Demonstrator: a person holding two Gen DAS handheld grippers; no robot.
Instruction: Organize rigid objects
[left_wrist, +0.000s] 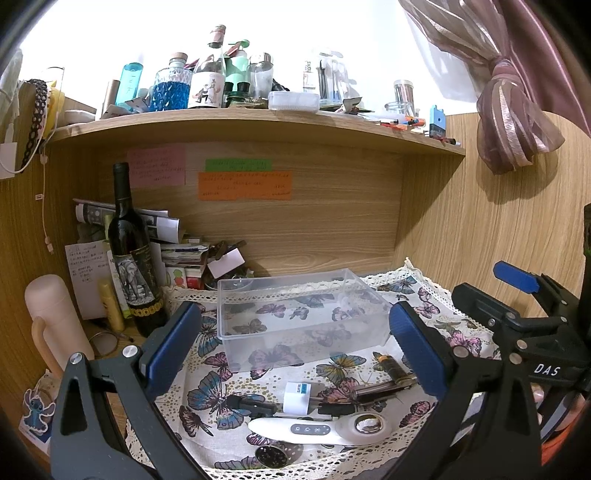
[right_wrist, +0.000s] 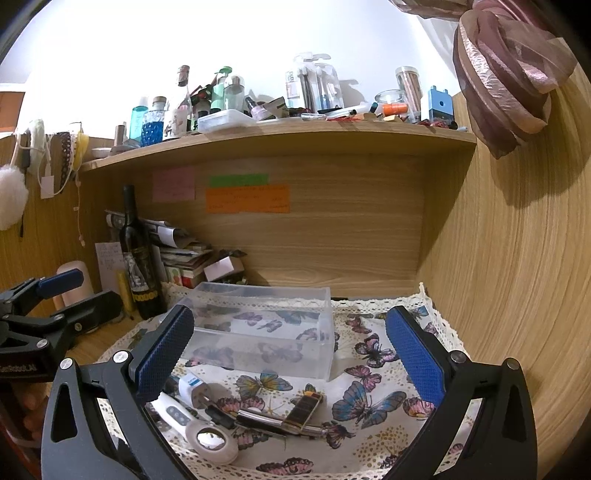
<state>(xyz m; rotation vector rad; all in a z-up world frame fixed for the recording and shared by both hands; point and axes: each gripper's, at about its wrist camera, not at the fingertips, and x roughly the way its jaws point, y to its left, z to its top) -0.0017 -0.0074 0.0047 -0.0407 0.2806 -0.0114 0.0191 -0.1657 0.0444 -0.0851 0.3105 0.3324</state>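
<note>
A wooden desk (left_wrist: 110, 334) carries a butterfly-print cloth (left_wrist: 207, 387), a wine bottle (left_wrist: 135, 266) and a paper stack (left_wrist: 173, 247)

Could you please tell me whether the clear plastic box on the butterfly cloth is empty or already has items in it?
Empty. The box shows only the cloth pattern through its walls.

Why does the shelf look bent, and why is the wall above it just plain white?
Left wrist view: the fisheye lens bows the straight wooden shelf into an arc, and the wall behind the bottles is overexposed to blank white. Right wrist view: same curving of the shelf, same washed-out wall; the curtain casts a soft shadow on the side panel, and corners go dark.
</note>
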